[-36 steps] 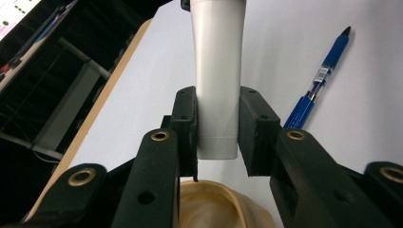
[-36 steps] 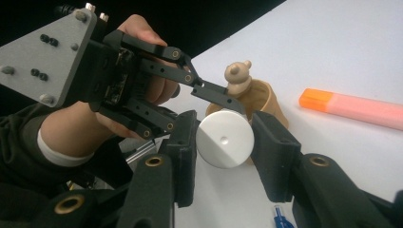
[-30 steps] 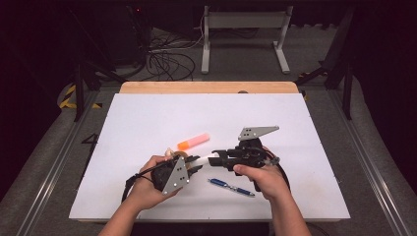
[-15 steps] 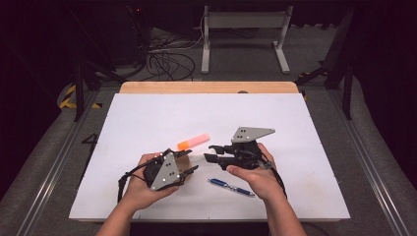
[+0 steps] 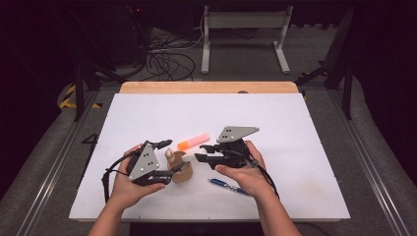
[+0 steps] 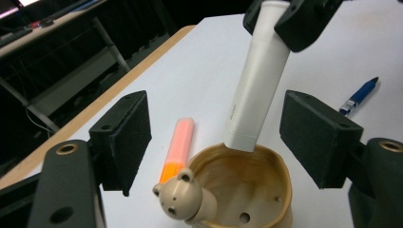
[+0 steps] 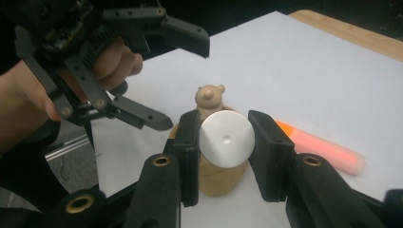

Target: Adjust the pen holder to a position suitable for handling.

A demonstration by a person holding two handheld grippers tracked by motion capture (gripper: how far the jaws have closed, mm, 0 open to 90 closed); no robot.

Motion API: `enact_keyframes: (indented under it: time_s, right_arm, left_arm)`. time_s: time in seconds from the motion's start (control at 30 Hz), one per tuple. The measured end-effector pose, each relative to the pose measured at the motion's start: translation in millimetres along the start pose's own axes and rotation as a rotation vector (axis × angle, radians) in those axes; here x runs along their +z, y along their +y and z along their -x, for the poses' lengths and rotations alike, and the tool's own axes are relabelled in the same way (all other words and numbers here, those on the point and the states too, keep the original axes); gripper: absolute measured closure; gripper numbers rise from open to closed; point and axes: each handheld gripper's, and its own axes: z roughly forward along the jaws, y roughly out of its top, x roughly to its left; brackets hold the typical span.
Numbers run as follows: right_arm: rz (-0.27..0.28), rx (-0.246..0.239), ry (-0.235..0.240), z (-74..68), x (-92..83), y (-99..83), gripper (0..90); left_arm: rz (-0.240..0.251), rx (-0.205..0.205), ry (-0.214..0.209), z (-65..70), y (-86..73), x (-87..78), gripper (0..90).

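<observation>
A: Item one?
B: Tan wooden cup with a small bear head on its rim [image 6: 247,190], standing upright on the white table sheet [image 5: 295,128], between the two grippers.
A: Item two?
B: White cylindrical marker [image 6: 259,80], clamped near its upper end in the right gripper [image 7: 223,137], tilted, its lower end just over the cup's mouth.
A: Left gripper [image 6: 214,137]?
B: Jaws have just been opening; they stand wide either side of the cup, pads clear of it.
A: Remainder?
B: Orange highlighter [image 5: 193,142] lying just beyond the cup; blue pen [image 5: 227,186] by the right hand.
</observation>
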Motion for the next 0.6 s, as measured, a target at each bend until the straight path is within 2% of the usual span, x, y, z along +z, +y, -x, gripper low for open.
enact_keyframes:
  time_s: [0.07, 0.33, 0.6]
  right_arm:
    - [-0.013, -0.008, -0.004, -0.7, 4.0, 1.3, 67.2]
    - [-0.058, -0.039, -0.008, -4.6, 20.9, 3.4, 67.3]
    - [-0.101, -0.079, 0.017, -6.6, 43.4, 2.9, 67.2]
  left_arm:
    - [0.008, -0.035, -0.003, -2.9, -2.4, -2.5, 24.1]
    - [0.016, -0.127, 0.004, -15.3, -12.0, -9.0, 18.4]
    - [0.018, -0.164, 0.002, -21.1, -15.5, -11.6, 17.3]
